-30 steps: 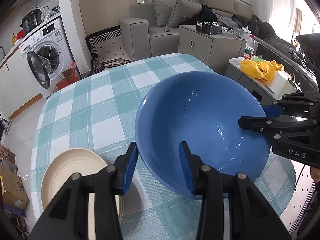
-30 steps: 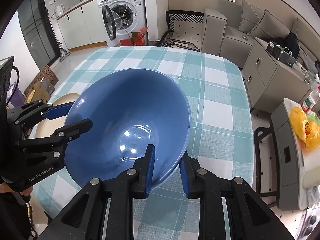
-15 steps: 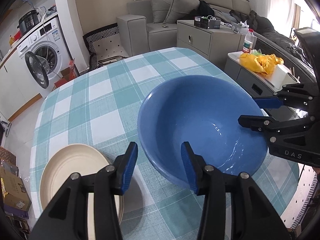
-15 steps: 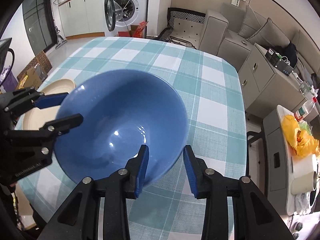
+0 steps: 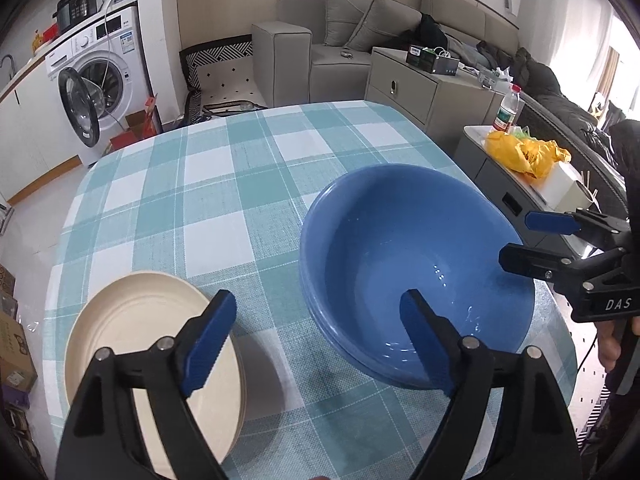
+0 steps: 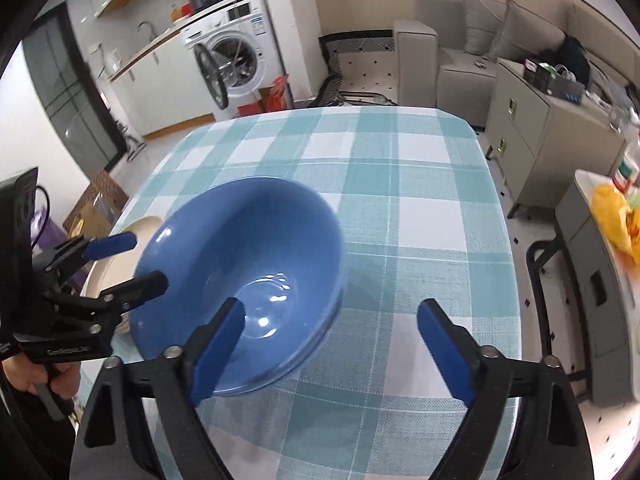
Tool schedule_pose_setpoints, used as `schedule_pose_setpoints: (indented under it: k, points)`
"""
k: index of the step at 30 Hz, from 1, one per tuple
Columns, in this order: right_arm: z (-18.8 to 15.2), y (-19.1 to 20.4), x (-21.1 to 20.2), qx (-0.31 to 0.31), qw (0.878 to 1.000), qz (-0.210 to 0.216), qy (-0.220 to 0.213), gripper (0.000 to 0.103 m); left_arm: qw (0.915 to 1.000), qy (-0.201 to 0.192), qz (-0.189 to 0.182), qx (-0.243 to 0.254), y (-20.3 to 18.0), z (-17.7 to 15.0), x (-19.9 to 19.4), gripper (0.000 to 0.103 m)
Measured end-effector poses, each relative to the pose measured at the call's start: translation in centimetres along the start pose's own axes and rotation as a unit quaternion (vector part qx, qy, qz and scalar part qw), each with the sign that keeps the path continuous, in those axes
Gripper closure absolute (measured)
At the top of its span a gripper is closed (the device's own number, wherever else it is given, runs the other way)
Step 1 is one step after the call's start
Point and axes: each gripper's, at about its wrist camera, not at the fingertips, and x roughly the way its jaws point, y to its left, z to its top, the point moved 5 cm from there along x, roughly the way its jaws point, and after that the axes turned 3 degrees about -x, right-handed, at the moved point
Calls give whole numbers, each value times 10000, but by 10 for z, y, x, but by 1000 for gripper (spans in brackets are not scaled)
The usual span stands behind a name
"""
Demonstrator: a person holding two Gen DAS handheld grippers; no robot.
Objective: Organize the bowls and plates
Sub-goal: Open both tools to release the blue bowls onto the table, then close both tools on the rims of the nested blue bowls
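A large blue bowl [image 5: 416, 264] [image 6: 248, 248] sits upright on the checked tablecloth; layered rims at its side suggest it is nested in other blue bowls. Left of it lies a stack of cream plates [image 5: 152, 332] [image 6: 134, 226]. My left gripper [image 5: 316, 312] [image 6: 132, 262] is opening. The bowl's near-left rim lies between its fingers, and the pads are clear of it. My right gripper [image 6: 332, 316] [image 5: 528, 240] is opening too. One finger hangs over the bowl's inside and the other over the cloth, and neither pad touches the rim.
The table [image 5: 224, 184] carries a teal and white check cloth. Beyond it are a washing machine [image 5: 96, 92], a grey sofa [image 5: 344, 40] and a cabinet [image 5: 424, 84]. At the right, a side unit holds a yellow bag [image 5: 524, 152] and a bottle [image 5: 508, 108]. A hand [image 6: 36, 376] grips the left tool.
Both grippers let go of the blue bowl's rim and spread wide. The bowl went from tilted and raised to resting level on the table.
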Motion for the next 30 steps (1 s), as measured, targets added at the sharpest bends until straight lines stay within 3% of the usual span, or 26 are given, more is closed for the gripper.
schedule_pose_setpoints:
  k: [2, 10, 27, 30]
  points:
    - [-2, -4, 3, 91, 9999, 30, -40, 8, 10000, -63, 0, -46, 1, 0, 0, 5]
    - [-10, -4, 15, 367, 9981, 462, -186, 1, 9982, -210, -276, -493, 7, -2, 8, 0]
    - [-17, 5, 33, 675, 9945, 749, -281, 1, 9976, -159, -320, -597, 0, -8, 23, 0]
    - [-18, 4, 33, 698, 9944, 735, -298, 6, 9973, -135, -346, -632, 2, -8, 25, 2]
